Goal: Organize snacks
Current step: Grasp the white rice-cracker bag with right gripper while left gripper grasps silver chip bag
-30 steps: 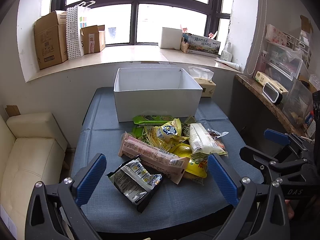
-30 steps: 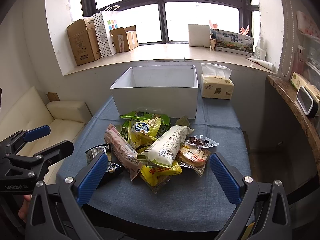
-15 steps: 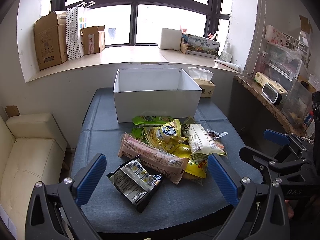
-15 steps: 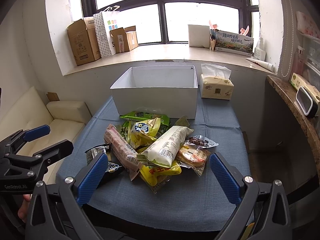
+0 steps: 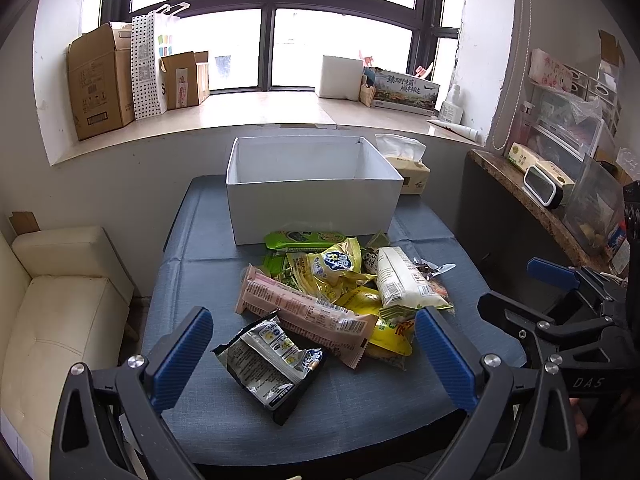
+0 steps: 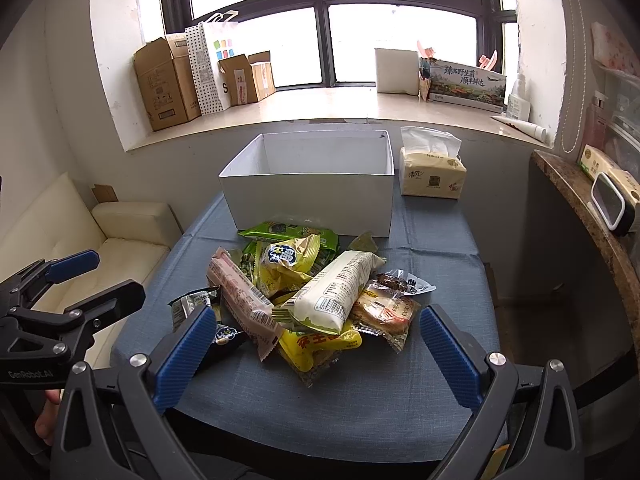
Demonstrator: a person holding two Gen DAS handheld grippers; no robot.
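A pile of snack packets lies on the blue table: a black packet nearest, a long pink packet, a white packet, yellow packets and a green packet. An open white box stands empty behind the pile. My left gripper is open and empty, hovering before the black packet. My right gripper is open and empty in front of the pile; the white packet and pink packet lie just beyond it.
A tissue box stands right of the white box. A cream sofa is left of the table, a shelf with a clock to the right. Cardboard boxes sit on the windowsill.
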